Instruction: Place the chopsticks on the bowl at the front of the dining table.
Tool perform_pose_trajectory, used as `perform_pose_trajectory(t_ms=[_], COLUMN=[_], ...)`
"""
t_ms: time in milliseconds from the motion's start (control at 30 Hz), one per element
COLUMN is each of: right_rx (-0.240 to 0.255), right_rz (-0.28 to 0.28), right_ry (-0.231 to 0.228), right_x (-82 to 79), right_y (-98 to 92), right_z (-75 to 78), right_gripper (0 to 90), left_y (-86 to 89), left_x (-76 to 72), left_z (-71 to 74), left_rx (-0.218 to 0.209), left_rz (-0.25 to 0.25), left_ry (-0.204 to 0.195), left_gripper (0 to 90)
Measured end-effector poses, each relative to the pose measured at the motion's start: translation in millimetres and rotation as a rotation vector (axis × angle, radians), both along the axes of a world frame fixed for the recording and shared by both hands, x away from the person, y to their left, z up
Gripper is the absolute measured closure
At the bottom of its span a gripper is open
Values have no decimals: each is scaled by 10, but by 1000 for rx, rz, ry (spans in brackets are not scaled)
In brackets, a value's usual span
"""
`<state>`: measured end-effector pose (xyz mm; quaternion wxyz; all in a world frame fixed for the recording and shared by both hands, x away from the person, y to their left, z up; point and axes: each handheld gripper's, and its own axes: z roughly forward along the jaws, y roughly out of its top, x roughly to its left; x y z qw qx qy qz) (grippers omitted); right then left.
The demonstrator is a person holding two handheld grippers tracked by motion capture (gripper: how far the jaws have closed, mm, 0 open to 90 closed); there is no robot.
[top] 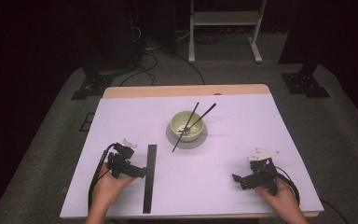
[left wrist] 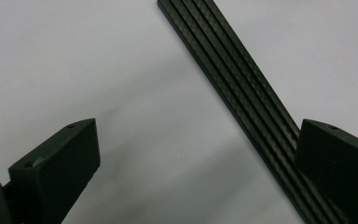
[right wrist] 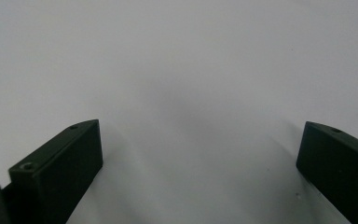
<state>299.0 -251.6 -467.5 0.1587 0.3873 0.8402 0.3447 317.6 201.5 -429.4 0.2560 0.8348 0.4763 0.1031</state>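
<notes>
I have the left hand-held gripper (top: 137, 171) resting on the bench (top: 223, 186), its jaws spread wide apart with nothing between them. In the left gripper view the ridged black strip (left wrist: 242, 98) runs slantwise past one jaw, the tip of that jaw overlapping it; whether they touch I cannot tell. From the high view the black strip (top: 149, 178) lies lengthwise just beside that gripper, on the side toward the bench's middle. My right hand-held gripper (top: 237, 178) sits well apart from the strip, across the near part of the bench, jaws likewise wide apart over bare white surface. Farther back from the strip, a pale green bowl (top: 187, 126) stands on a grey saucer (top: 200, 139), with two black chopsticks (top: 192, 120) crossed over it.
</notes>
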Motion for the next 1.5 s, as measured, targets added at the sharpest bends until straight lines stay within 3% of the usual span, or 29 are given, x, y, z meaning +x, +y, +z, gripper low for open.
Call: perform_pose_trajectory(t_ms=[233, 467, 600, 1200, 1500], right_rx=[-1, 0, 0, 1, 0], right_rz=[0, 0, 0, -1, 0], right_ry=[-1, 0, 0, 0, 0], right_x=[-1, 0, 0, 0, 0], right_y=[1, 0, 0, 1, 0], right_z=[0, 0, 0, 0, 0], right_gripper=[0, 0, 0, 0, 0], left_y=[48, 48, 13, -104, -88], left_x=[-197, -275, -283, -312, -314], left_z=[-13, -81, -100, -121, -118], left_rx=[7, 23, 25, 73, 93], left_rz=[14, 21, 15, 17, 22], left_ry=[5, 18, 31, 20, 24], left_gripper=[0, 0, 0, 0, 0])
